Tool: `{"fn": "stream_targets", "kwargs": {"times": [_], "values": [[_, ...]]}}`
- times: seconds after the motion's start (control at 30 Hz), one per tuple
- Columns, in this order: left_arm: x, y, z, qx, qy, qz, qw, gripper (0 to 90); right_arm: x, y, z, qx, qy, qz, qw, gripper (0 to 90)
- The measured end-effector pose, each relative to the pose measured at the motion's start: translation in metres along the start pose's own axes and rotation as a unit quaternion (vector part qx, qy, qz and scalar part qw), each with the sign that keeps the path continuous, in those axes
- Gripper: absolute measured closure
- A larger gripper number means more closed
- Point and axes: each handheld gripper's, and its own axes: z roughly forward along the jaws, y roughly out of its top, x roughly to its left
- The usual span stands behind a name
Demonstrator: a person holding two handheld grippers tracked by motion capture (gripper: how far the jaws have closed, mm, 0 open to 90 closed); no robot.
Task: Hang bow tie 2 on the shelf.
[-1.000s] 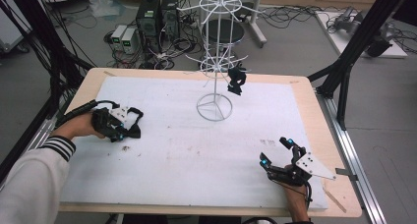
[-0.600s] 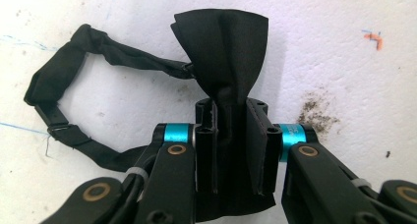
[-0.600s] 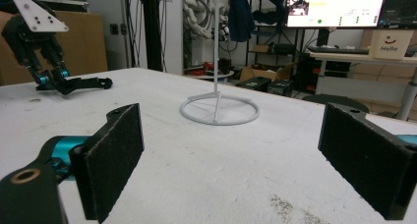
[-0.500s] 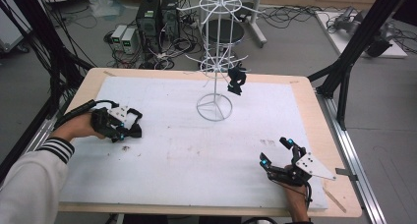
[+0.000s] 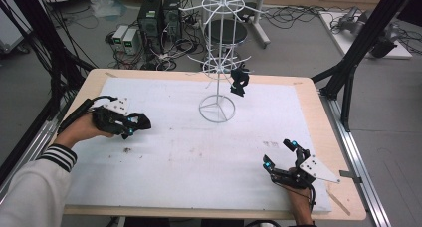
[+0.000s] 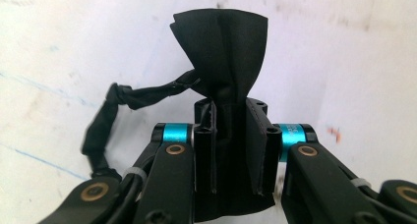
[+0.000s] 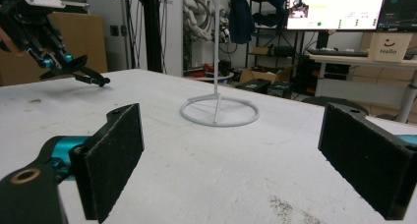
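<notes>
Left gripper (image 6: 231,150) clamps a black, creased cloth (image 6: 223,47), fanning out above the jaws; right gripper (image 7: 236,160) sits wide open.

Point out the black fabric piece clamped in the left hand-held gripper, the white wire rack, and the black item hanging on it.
Black fabric piece (image 6: 223,42): left gripper view, fanned top.
White wire rack (image 5: 217,108): high view, round base ring.
Black hanging item (image 5: 239,81): high view, middle.

Wooden table (image 5: 318,107), white mat (image 5: 199,157) on it, white wire stand (image 5: 217,107) on the mat
</notes>
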Motion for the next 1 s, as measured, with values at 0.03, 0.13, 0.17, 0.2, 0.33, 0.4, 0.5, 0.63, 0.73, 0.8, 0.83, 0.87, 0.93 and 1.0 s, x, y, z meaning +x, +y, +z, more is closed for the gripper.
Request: {"fn": "stream_targets", "kwargs": {"times": [0.03,0.13,0.17,0.2,0.33,0.4,0.5,0.63,0.73,0.8,0.83,0.87,0.93,1.0], "values": [[0.000,0.001,-0.001,-0.008,0.002,-0.006,1.0000,75.5,0.000,0.000,0.000,0.000,0.000,0.001,1.0000,9.3],[0.001,0.005,-0.006,-0.030,0.023,-0.014,0.9992,75.4,0.000,0.000,0.000,0.001,-0.001,0.001,1.0000,9.3],[0.002,0.007,-0.007,-0.040,0.028,-0.019,0.9986,75.4,0.000,0.000,0.000,0.001,-0.001,0.001,1.0000,9.3],[0.002,0.008,-0.009,-0.052,0.035,-0.025,0.9978,75.4,0.000,0.000,0.000,0.000,-0.001,-0.001,1.0000,9.3],[0.002,0.016,-0.015,-0.097,0.058,-0.034,0.9930,75.4,0.000,0.000,0.000,0.000,-0.001,-0.002,1.0000,9.3],[0.001,0.021,-0.016,-0.120,0.070,-0.042,0.9894,75.4,0.000,0.000,0.000,0.000,-0.001,-0.002,1.0000,9.3],[0.000,0.029,-0.019,-0.142,0.083,-0.042,0.9855,75.5,0.000,0.000,0.000,0.000,-0.002,-0.002,1.0000,9.3],[-0.001,0.039,-0.022,-0.174,0.094,-0.055,0.9786,75.5,0.000,0.000,0.000,0.000,-0.002,0.001,1.0000,9.3],[-0.002,0.049,-0.024,-0.194,0.093,-0.066,0.9744,75.5,0.000,0.000,0.000,0.001,-0.002,0.000,1.0000,9.3],[-0.003,0.056,-0.027,-0.209,0.097,-0.066,0.9709,75.5,0.000,0.000,0.000,0.001,-0.002,-0.001,1.0000,9.3],[-0.003,0.059,-0.028,-0.218,0.097,-0.069,0.9686,75.6,0.000,0.000,0.000,0.001,-0.001,-0.002,1.0000,9.3],[-0.003,0.062,-0.028,-0.224,0.097,-0.070,0.9674,75.6,0.000,0.000,0.000,0.001,-0.002,-0.001,1.0000,9.3],[-0.004,0.070,-0.028,-0.232,0.102,-0.067,0.9651,75.6,0.000,0.000,0.000,0.000,-0.001,-0.003,1.0000,9.3],[-0.005,0.077,-0.028,-0.241,0.107,-0.067,0.9623,75.6,0.000,0.000,0.000,0.001,-0.002,-0.001,1.0000,9.3]]}}
